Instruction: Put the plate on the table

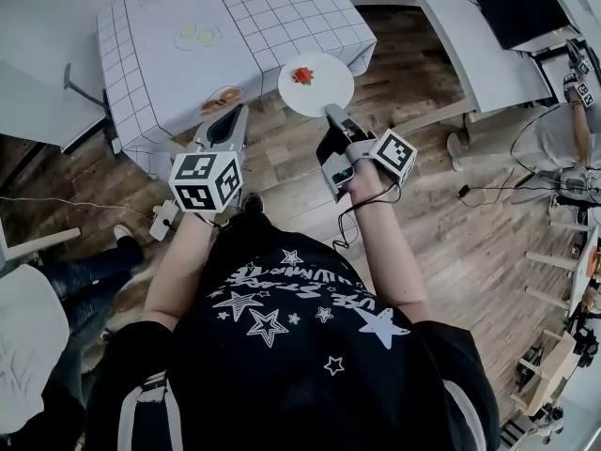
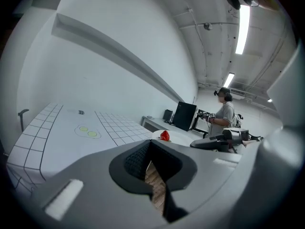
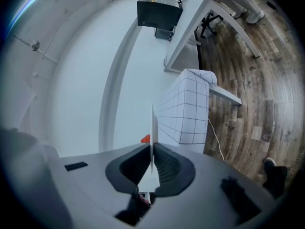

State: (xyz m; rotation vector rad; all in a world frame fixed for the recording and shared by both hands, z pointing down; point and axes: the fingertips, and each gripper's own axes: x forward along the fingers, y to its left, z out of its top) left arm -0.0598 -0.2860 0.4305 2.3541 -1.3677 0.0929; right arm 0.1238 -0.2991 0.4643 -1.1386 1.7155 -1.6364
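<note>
A white round plate (image 1: pixel 317 87) with a red strawberry (image 1: pixel 302 75) on it hangs level just off the near right corner of the table (image 1: pixel 169 59), which wears a white grid cloth. My right gripper (image 1: pixel 333 114) is shut on the plate's near rim. In the right gripper view the plate (image 3: pixel 152 128) runs edge-on between the pads, with the strawberry (image 3: pixel 145 139) to its left. My left gripper (image 1: pixel 228 122) is shut and holds nothing, by the table's near edge. The left gripper view shows the plate (image 2: pixel 178 138) and strawberry (image 2: pixel 164 135) beyond its jaws.
A small orange dish (image 1: pixel 222 99) lies at the table's near edge, just ahead of the left gripper. Two green discs (image 1: pixel 197 34) lie mid-table. Long white desks (image 1: pixel 460 36) with a monitor (image 1: pixel 521 6) stand at the right, where another person (image 1: pixel 568 134) works. Cables cross the wooden floor (image 1: pixel 470 224).
</note>
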